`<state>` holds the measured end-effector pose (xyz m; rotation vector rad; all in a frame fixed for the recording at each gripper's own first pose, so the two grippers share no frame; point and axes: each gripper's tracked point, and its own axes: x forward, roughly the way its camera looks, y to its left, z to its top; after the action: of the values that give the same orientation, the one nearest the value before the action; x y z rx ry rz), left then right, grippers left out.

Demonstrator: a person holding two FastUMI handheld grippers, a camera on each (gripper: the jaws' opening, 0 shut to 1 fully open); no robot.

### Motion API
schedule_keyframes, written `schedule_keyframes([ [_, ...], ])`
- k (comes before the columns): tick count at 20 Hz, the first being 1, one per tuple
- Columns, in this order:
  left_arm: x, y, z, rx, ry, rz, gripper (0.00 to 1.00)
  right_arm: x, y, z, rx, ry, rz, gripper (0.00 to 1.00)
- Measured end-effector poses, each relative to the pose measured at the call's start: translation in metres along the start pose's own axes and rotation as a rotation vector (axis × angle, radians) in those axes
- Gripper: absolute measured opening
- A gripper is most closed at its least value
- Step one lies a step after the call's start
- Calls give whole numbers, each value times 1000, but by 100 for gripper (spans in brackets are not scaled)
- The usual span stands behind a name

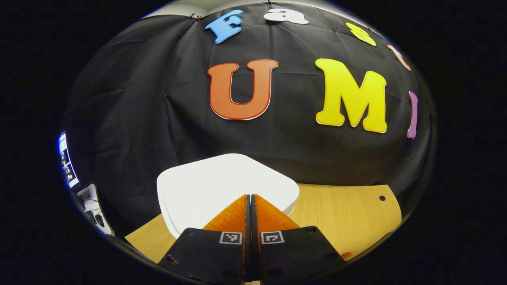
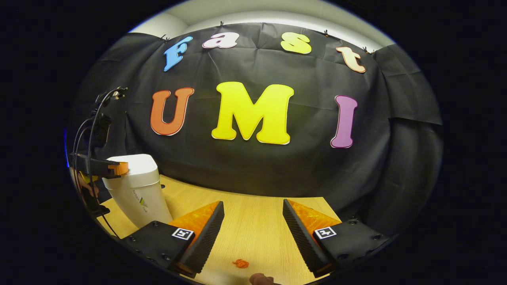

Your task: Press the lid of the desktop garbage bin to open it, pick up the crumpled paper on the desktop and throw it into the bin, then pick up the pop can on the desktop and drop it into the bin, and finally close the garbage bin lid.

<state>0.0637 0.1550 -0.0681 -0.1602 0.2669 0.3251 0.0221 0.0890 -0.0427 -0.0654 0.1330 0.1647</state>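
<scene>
My left gripper point(image 1: 251, 196), fingers closed together and empty, hovers over the white bin lid point(image 1: 222, 186); I should press straight down, centred. My right gripper point(image 2: 253, 215) waits wide open, empty, above the desktop point(image 2: 253, 237).

In the left gripper view the bin lid point(image 1: 222, 186) lies just ahead of and under the closed jaws. In the right gripper view the bin point(image 2: 136, 190) stands on the worktop point(image 2: 253, 233) left of the parted jaws, a small scrap point(image 2: 240, 263) lying between them.
</scene>
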Motion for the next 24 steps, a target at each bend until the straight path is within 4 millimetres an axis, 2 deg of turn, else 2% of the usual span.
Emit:
schedule_keyframes([
  [3,-4,-1,9,22,-27,28,3,4,-18,2,8,-7,8,94],
  [5,-19,0,22,45,-49,69,4,5,-26,2,12,-8,21,94],
  [7,-38,-11,39,33,-111,57,5,4,-30,-3,8,4,43,94],
  [10,-60,-27,42,11,-127,38,10,2,-35,-9,-1,22,69,94],
  [13,-74,-35,38,40,-132,33,40,2,-33,-22,1,50,100,94],
  [14,-79,-38,34,45,-136,25,43,2,-30,-27,2,61,112,94],
  [17,-88,-46,15,51,-116,5,64,3,-24,-44,-15,99,136,94],
  [19,-93,-45,0,66,-97,6,73,3,-20,-53,-22,119,147,94],
  [21,-97,-44,-13,69,-88,5,76,3,-17,-65,-35,149,153,94],
  [24,-99,-37,-35,78,-53,34,87,3,-10,-82,-58,187,167,94],
])
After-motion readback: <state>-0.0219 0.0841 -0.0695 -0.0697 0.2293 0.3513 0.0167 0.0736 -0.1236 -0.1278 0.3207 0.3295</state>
